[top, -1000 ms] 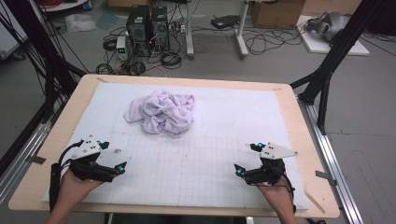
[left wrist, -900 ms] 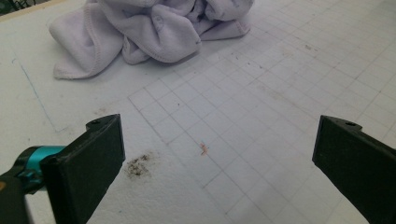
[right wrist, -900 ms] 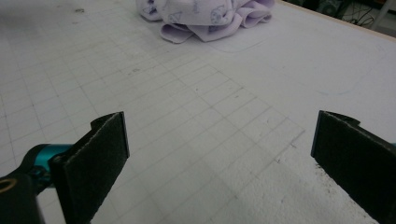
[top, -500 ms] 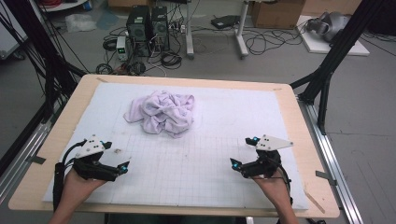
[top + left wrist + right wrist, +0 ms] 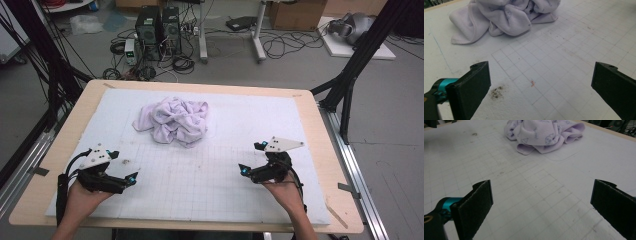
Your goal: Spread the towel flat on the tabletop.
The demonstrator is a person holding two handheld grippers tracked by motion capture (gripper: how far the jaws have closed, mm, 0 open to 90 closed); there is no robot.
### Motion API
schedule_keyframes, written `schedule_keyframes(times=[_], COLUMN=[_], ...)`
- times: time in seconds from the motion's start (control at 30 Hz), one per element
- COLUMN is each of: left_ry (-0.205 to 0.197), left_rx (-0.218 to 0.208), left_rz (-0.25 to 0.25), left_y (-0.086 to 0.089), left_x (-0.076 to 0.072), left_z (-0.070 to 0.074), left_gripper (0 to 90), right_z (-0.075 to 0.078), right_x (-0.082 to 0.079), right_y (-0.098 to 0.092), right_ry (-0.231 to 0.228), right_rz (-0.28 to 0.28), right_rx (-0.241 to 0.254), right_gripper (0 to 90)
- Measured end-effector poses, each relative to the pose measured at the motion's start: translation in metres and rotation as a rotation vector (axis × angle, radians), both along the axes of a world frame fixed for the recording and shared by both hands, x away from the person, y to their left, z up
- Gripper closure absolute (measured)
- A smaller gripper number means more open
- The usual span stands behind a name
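A crumpled lavender cloth (image 5: 172, 120) lies on the white gridded mat (image 5: 200, 185), a little left of centre toward the far side. My left gripper (image 5: 124, 166) hovers near the mat's front left, jaws wide open and empty, well short of the cloth. My right gripper (image 5: 250, 157) is at the front right, also open and empty, pointing left toward the cloth. In the left gripper view the cloth (image 5: 504, 17) lies ahead beyond the open left gripper (image 5: 540, 90). In the right gripper view the cloth (image 5: 544, 135) lies far ahead of the open right gripper (image 5: 541, 205).
The mat covers a wooden table (image 5: 330, 130) with bare edges all round. A small dark dirt smudge (image 5: 496, 92) marks the mat close to my left jaw. Beyond the far edge, computer towers (image 5: 157, 25) and cables sit on the floor. Black frame posts (image 5: 350, 80) flank the table.
My right gripper has moved left and slightly forward, toward the cloth. The left gripper has barely shifted. Both stay open; the cloth has not moved.
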State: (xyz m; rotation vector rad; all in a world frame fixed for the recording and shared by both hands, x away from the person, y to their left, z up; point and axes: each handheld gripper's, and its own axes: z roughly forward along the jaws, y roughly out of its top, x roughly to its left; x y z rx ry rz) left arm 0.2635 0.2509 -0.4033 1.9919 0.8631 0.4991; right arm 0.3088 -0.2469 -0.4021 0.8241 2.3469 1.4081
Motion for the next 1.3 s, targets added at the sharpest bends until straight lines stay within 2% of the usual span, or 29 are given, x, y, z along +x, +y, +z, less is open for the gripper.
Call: schedule_keyframes(times=[0.33, 0.5, 1.0, 1.23, 1.3], left_ry=[-0.01, -0.011, -0.017, -0.013, -0.014], left_rx=[0.001, -0.014, -0.012, -0.012, -0.015], left_rz=[-0.009, -0.01, -0.02, -0.02, -0.019], left_y=[-0.001, -0.002, -0.003, -0.003, -0.003], left_x=[-0.001, -0.001, -0.001, -0.001, -0.001], left_z=[0.001, 0.002, 0.003, 0.003, 0.002], left_gripper=[2.8, 2.8, 2.8, 2.8, 2.8], right_z=[0.006, 0.009, 0.022, 0.033, 0.034], right_x=[0.022, 0.03, 0.065, 0.092, 0.095], right_y=[0.018, 0.026, 0.064, 0.086, 0.09], right_ry=[0.024, 0.026, 0.035, 0.042, 0.043], right_rz=[0.031, 0.044, 0.095, 0.11, 0.112], right_rx=[0.021, 0.026, -0.006, -0.017, -0.02], right_gripper=[3.2, 3.2, 3.4, 3.6, 3.7])
